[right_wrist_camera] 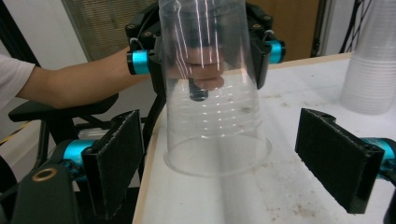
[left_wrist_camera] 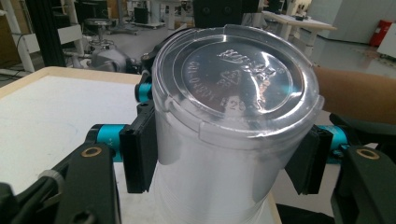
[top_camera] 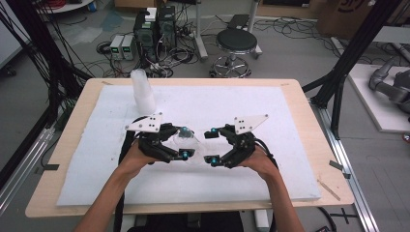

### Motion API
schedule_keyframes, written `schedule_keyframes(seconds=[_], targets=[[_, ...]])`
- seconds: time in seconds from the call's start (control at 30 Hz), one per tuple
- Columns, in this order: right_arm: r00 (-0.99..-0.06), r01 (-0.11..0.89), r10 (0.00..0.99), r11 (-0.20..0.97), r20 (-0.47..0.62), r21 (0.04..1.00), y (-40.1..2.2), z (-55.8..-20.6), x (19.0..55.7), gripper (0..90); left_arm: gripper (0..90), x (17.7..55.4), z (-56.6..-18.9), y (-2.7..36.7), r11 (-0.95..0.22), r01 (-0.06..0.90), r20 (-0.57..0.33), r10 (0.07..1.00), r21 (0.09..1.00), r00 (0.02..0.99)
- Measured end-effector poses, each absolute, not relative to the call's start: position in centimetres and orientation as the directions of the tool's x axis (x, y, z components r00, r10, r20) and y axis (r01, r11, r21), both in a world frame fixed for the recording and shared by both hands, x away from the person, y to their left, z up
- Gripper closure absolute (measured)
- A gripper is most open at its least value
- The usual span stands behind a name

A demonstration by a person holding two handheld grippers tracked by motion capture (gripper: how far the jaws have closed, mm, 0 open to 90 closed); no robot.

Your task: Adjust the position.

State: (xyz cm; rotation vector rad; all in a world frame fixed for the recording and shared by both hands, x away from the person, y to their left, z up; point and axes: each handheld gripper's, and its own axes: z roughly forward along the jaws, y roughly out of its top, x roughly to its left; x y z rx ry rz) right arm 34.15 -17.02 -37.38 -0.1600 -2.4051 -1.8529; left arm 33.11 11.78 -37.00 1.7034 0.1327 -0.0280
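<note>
In the high view, a stack of cups (top_camera: 141, 92) stands at the upper left of the white mat (top_camera: 290, 145). Left of centre, the left gripper (top_camera: 184, 142) clamps a clear plastic cup (top_camera: 185, 143), upside down on the mat. Right of centre, the right gripper (top_camera: 212, 145) faces it with jaws spread, holding nothing.

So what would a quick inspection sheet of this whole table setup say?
Surface: white pad on a wooden table.
Job's things: clear plastic cup, upside down, its rim on the pad.
Clutter: stack of cups at the far left.
Grippers: left tool shut on the clear plastic cup; right tool open, apart from it.
Cables: black leads trail from the left tool.
Surroundings: stool, electronics boxes, loose floor wiring.
</note>
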Motion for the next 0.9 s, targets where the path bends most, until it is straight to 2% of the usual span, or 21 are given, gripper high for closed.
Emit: schedule_keyframes(seconds=[0.6,0.9], targets=[[-0.988,0.145,-0.010,0.259,0.153,0.955,-14.4,-38.2,34.1,15.0,36.4,32.9,-36.9,11.1,-0.123,0.103,-0.097,0.054,0.987,0.994],[-0.987,0.156,0.005,0.245,0.160,0.957,-14.0,-38.7,34.1,15.1,36.4,32.9,-36.8,11.2,-0.110,0.104,-0.099,0.051,0.989,0.994]])
